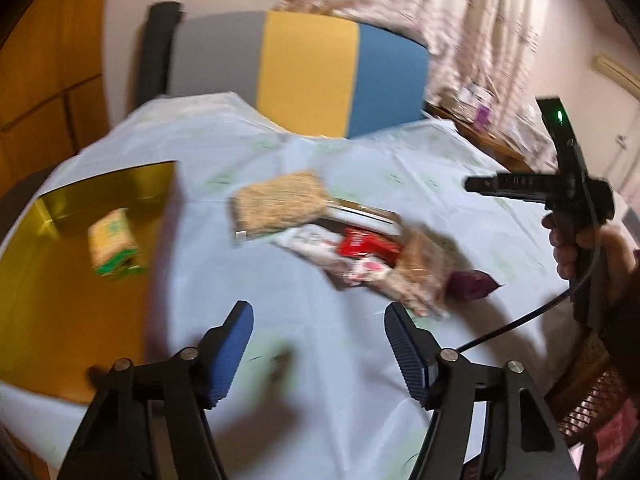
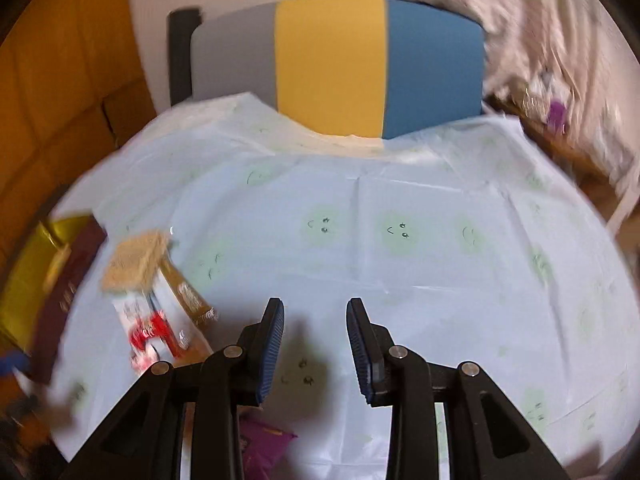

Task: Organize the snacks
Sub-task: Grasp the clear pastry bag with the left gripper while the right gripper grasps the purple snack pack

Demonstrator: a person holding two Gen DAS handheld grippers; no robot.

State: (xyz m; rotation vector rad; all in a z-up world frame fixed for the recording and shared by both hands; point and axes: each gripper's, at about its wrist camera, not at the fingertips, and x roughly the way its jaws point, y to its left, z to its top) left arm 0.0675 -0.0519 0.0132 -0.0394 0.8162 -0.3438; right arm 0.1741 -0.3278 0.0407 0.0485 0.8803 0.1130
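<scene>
While both tongs gape empty, snacks litter a pale tablecloth before a striped chair.

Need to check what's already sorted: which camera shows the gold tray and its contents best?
The left wrist view. It shows the gold tray broadly, with one yellow-and-green snack pack inside, though blurred. The right wrist view catches only a sliver of the tray at its left edge, partly behind a dark red box.

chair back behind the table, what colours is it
The chair back has three vertical bands: grey, yellow, blue. It shows best in the right wrist view.
</scene>
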